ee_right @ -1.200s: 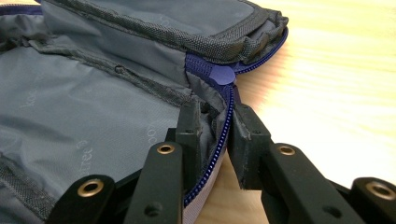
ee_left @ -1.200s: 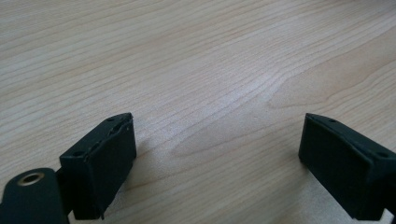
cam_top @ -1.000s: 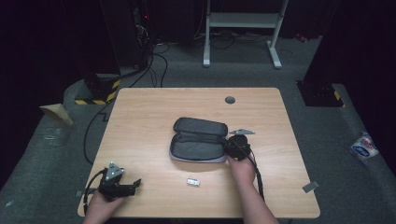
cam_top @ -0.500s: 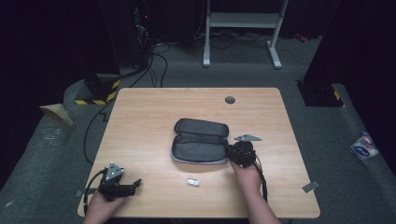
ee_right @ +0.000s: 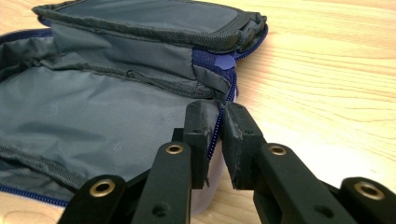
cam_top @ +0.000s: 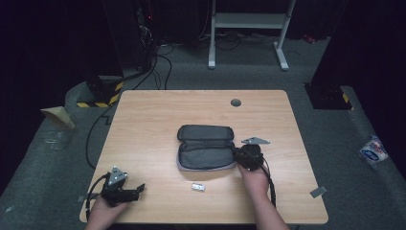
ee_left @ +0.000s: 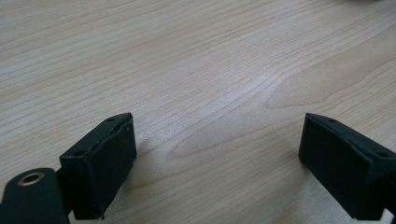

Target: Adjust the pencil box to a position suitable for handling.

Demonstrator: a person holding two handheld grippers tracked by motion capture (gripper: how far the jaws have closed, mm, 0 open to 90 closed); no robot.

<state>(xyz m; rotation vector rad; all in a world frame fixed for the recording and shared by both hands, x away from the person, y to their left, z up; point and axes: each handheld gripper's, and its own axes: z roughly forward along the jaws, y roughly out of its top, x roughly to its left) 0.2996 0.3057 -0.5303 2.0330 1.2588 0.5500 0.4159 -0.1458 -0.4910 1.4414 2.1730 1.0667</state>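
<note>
1 open grey pouch [cam_top: 206,146] – right gripper [ee_right: 215,122] just clamped onto its edge – left gripper [ee_left: 217,154] wide, 1 small packet [cam_top: 197,187].

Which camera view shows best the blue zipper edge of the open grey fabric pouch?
The right gripper view: the blue zipper edge runs close up between the right gripper fingers. The high view shows the open grey fabric pouch small, its zipper indistinct. The left gripper view shows wooden table.

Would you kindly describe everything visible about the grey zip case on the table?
The grey zip case lies open and flat mid-table, lid folded back. It looks like woven fabric outside, smooth grey lining inside, with a blue zipper around the rim; nothing shows inside. The right gripper has just been closing and pinches its zippered edge at the right end.
</note>
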